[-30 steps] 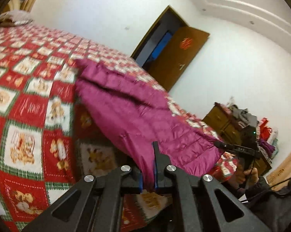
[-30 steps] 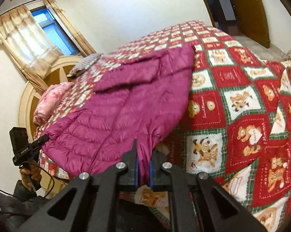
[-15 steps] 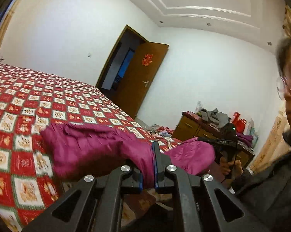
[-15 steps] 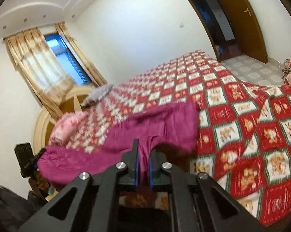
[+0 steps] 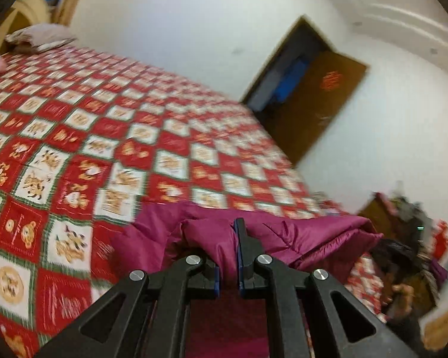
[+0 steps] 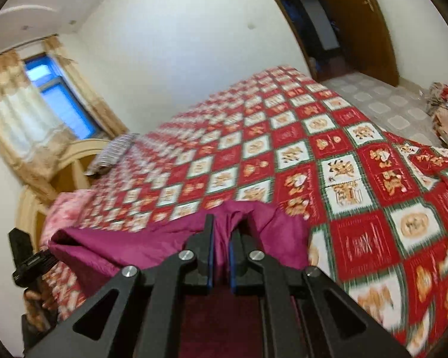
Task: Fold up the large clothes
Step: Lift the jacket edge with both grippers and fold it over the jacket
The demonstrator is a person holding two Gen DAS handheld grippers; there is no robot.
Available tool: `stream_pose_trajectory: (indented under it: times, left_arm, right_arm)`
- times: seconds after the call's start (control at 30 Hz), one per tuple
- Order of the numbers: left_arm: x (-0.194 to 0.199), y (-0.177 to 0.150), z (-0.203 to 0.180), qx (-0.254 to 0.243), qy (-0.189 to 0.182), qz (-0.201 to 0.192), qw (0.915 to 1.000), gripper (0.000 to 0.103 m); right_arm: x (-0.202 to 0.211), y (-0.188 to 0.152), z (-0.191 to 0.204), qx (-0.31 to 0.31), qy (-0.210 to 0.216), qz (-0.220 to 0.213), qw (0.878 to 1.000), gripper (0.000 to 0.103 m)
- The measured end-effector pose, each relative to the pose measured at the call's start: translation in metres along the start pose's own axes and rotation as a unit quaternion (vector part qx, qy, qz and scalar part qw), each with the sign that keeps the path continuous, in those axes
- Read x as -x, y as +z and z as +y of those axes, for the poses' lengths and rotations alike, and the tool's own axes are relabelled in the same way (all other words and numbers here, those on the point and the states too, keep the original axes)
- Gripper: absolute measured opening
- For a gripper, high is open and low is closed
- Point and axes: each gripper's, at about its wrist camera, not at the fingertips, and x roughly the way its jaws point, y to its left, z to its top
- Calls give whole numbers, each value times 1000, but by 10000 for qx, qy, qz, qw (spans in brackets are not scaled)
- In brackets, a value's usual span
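Left gripper (image 5: 228, 256): fingers clamped on a fold of the magenta puffer jacket (image 5: 307, 238), fabric pinched between the blue pads. Right gripper (image 6: 219, 250): fingers likewise clamped on the same jacket (image 6: 128, 247). The jacket is bunched and stretched between the two grippers at the near edge of the bed, above the red patchwork bedspread (image 5: 110, 137), part of it hanging below the fingers.

No container is identifiable; the dark cabinet (image 5: 381, 217) at the right of the left wrist view is blurred and its load is unclear.

Left wrist view only: the open brown door (image 5: 322, 104), the cabinet.

Right wrist view only: the curtained window (image 6: 57, 98), a pink folded blanket (image 6: 66, 208), a striped pillow (image 6: 113, 152), the tiled floor (image 6: 384, 101), and the other gripper's black handle at lower left.
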Motion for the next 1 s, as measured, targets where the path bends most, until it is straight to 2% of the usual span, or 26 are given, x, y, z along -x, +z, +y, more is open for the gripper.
stream_pose_trajectory:
  times: [0.1,0.23,0.33,0.53,0.7,0.77,0.83,0.9,0.93,1.0]
  left_arm:
    - [-50,7,20,194,464,275,9984,7]
    - [-100,4,34,94,1164,435,9922,7]
    - [-126,-4,49,176,1433,553,9880,7]
    - [-160,-19,60,112,1649,717,9836,8]
    - [-169,-26,57,31,1763,486,9831,8]
    - [-168,-25,61,140,1660,459,9850,8]
    - [-164,-25,72,470,1312,396,9894,8]
    - [-156,-25,93,1129,699,326,9906,8]
    - [-152,-26,106,1567,329,309,9866,9]
    - [-140,-29,129,2458,-227,213,9688,12]
  right_arm:
    - [-51,6,-18,-236,-275,197,9991,10]
    - [-106,0,-34,-311,-797,303,9959,10]
    - [-131,-9,-39,-212,-1173,266,9925,10]
    - [-153,-25,-43,-98,-1563,129,9876,11]
    - [-161,-27,-49,-180,-1565,181,9874,12]
    - [-162,-28,-49,-199,-1568,180,9873,12]
    - [-161,-28,-48,-168,-1608,168,9867,13]
    - [-162,-29,-47,-151,-1626,161,9864,14]
    - [-161,-29,-48,-165,-1608,159,9867,14]
    - [-161,-29,-48,-213,-1552,152,9875,14]
